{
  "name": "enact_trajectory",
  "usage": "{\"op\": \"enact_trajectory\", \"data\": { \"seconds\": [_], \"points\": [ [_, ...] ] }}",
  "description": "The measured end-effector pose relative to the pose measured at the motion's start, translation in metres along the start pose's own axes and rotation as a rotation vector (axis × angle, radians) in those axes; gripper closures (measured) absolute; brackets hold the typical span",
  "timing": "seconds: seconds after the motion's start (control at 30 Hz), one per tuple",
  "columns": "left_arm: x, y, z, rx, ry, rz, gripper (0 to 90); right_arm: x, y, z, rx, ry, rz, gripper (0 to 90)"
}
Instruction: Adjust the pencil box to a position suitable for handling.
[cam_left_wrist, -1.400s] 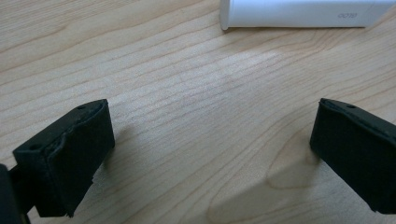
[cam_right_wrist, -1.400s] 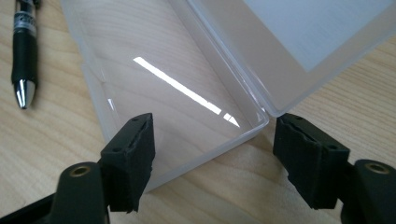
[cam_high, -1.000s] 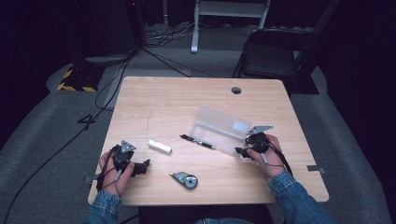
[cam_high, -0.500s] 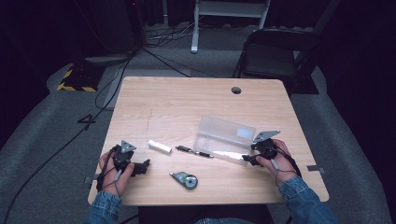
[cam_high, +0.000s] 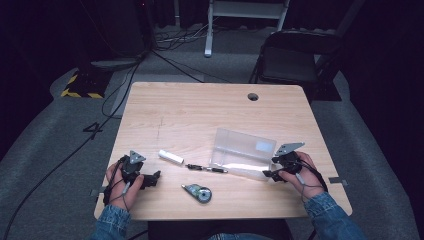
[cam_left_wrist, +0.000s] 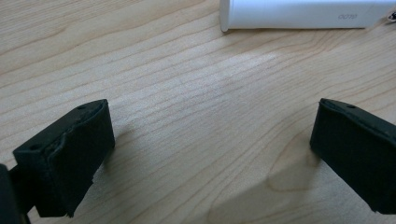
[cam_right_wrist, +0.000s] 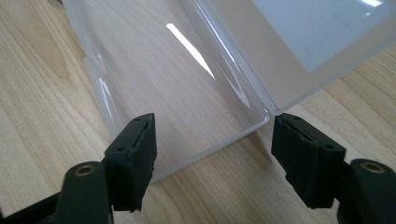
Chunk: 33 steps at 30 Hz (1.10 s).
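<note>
At the near edge of a pale wooden table (cam_high: 200, 107): two hand-held grippers, both jaws apart, nothing gripped.

Right gripper (cam_right_wrist: 212, 154): black jaws set wide, straddling the near corner of a clear plastic hinged box (cam_right_wrist: 187, 79) that lies open on the wood, its lid with a pale label folded back; whether the jaws touch the box cannot be told. In the high view the right gripper (cam_high: 272, 171) sits at the box's (cam_high: 243, 152) right end. Left gripper (cam_left_wrist: 208, 154): jaws wide over bare wood, a white cylindrical tube (cam_left_wrist: 303, 14) lying across just beyond them. In the high view the left gripper (cam_high: 150, 178) rests near the table's front left, the tube (cam_high: 170, 156) beside it, then a slim black pen (cam_high: 206, 168) reaching the box. A small grey-green round item (cam_high: 198, 192), possibly a tape dispenser, lies near the front edge. A black chair (cam_high: 292, 60) stands behind the table.
</note>
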<state>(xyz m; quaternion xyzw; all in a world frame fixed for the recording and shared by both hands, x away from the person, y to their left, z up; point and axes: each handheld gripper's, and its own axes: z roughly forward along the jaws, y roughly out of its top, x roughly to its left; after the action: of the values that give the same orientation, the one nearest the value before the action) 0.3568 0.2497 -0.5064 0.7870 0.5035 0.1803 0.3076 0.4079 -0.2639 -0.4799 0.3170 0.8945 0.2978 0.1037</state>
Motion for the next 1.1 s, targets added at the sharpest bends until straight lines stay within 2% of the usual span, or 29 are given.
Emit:
{"op": "enact_trajectory", "data": {
  "seconds": [0.17, 0.3, 0.57, 0.67, 0.87, 1.1],
  "points": [
    [0.000, 0.000, 0.000, -0.001, 0.001, 0.002, 0.2, 0.002, 0.000, -0.012, -0.049, -0.013, 0.036, 27.6],
    [0.000, 0.000, 0.000, 0.000, -0.001, 0.000, 0.1, 0.006, 0.003, -0.020, -0.073, -0.018, 0.047, 27.5],
    [0.000, 0.001, 0.000, 0.001, 0.000, 0.000, 0.0, 0.024, 0.020, -0.029, -0.141, -0.023, 0.011, 22.8],
    [0.001, 0.001, 0.001, -0.001, 0.001, 0.003, 0.0, 0.033, 0.029, -0.030, -0.167, -0.007, -0.002, 23.2],
    [0.000, 0.001, 0.001, 0.000, 0.000, 0.002, 0.1, 0.050, 0.049, -0.027, -0.168, 0.032, -0.068, 30.9],
    [0.000, 0.001, 0.001, 0.000, 0.000, 0.002, 0.1, 0.060, 0.065, -0.019, -0.132, 0.075, -0.091, 40.0]
  ]
}}
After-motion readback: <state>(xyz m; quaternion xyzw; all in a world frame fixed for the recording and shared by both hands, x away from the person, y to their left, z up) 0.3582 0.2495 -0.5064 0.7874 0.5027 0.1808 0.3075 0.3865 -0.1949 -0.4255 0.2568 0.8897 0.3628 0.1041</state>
